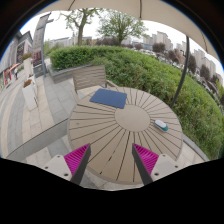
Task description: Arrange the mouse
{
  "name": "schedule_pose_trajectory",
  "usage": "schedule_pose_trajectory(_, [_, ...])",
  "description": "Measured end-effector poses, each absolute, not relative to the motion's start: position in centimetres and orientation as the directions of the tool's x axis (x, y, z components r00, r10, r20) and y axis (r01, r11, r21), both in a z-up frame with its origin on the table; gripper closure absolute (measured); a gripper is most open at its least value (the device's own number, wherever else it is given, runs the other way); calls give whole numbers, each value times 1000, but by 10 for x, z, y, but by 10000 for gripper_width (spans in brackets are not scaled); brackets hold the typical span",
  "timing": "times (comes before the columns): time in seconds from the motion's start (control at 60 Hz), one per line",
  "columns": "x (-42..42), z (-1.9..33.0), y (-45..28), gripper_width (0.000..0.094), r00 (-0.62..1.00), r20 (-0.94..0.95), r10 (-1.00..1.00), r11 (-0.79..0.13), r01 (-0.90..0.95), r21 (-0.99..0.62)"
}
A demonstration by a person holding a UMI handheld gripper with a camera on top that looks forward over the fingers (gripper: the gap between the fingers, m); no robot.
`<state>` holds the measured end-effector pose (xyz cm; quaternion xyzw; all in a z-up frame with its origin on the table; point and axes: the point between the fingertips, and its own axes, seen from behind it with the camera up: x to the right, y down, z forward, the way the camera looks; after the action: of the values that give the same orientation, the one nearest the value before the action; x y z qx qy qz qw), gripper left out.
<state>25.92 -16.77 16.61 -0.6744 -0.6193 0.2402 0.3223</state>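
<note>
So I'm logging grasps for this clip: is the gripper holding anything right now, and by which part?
Nothing is held. The gripper is open over the round wooden table, nothing between its fingers. The mouse lies beyond them near the table's edge, and the blue pad farther back.

Soft, even daylight under a pale, washed-out sky leaves the round slatted table (pixel 120 125) bright with only faint shadows, while strong fisheye distortion bends the hedge (pixel 150 72) and distant buildings (pixel 150 42).

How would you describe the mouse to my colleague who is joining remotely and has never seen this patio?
Find the round slatted wooden table ahead of the open gripper. The mouse lies near its edge, beyond the fingers. It is small and pale, unlike the flat blue mouse pad farther back.
</note>
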Motion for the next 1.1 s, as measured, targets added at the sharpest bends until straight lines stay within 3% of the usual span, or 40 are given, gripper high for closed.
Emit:
schedule_pose_trajectory(0.1, [269,164,-159,86,187,90,978,-65,691,-720])
schedule_pose_trajectory(0.317, [279,149,-57,84,345,115,932,-154,660,-735])
schedule_pose_trajectory(0.617, [274,116,52,82,466,139,874,-184,581,-793])
schedule_pose_trajectory(0.833, [233,82,109,84,493,83,866,-202,496,-845])
schedule_pose_trajectory(1.1, [163,25,156,85,449,61,892,-207,523,-827])
